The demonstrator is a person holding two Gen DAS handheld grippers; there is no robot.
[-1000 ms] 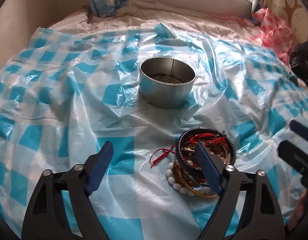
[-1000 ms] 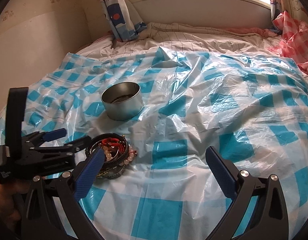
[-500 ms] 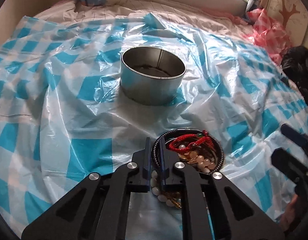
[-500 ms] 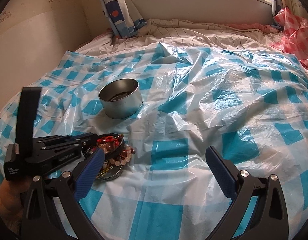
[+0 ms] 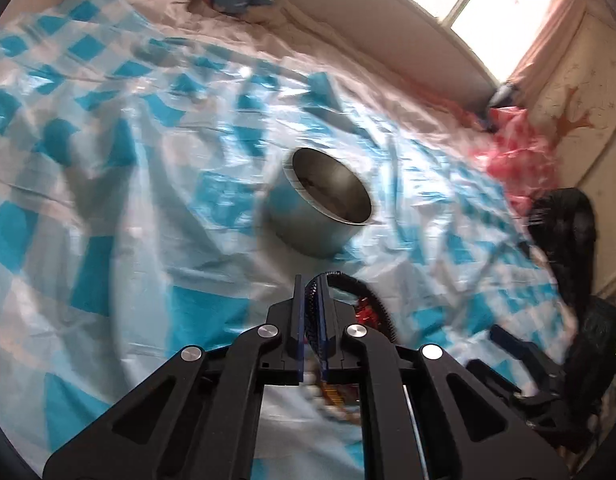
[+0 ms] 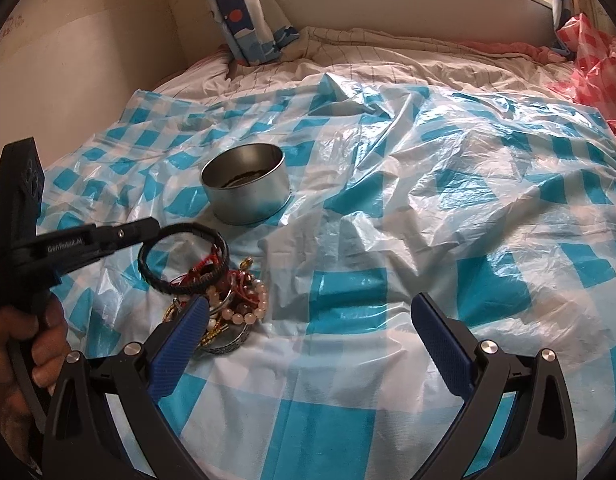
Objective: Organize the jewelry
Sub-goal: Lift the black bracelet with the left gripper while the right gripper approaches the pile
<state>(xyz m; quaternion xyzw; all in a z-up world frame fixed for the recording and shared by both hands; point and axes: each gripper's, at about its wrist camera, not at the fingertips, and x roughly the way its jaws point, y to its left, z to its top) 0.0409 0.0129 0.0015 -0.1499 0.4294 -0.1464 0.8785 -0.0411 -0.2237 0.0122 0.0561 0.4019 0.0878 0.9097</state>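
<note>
Checked plastic sheet (image 6: 387, 208) (crinkled) covers the bed (image 6: 387, 60).

Left wrist view was motion-blurred: the checkered plastic sheet (image 5: 120, 184) smeared, and the jewelry pile (image 5: 359, 312) mostly hid behind the left tool (image 5: 311, 300). Contents of the metal tin (image 6: 246, 188) were too dark to identify. The person's hand (image 6: 16, 360) was cut off by the right wrist frame edge.

You see a blue-and-white checked plastic sheet (image 6: 427, 208), a silver tin (image 6: 248, 196), a black braided bracelet (image 6: 180, 264), pale pink beads (image 6: 252, 308) and blue fingers (image 6: 180, 344).
</note>
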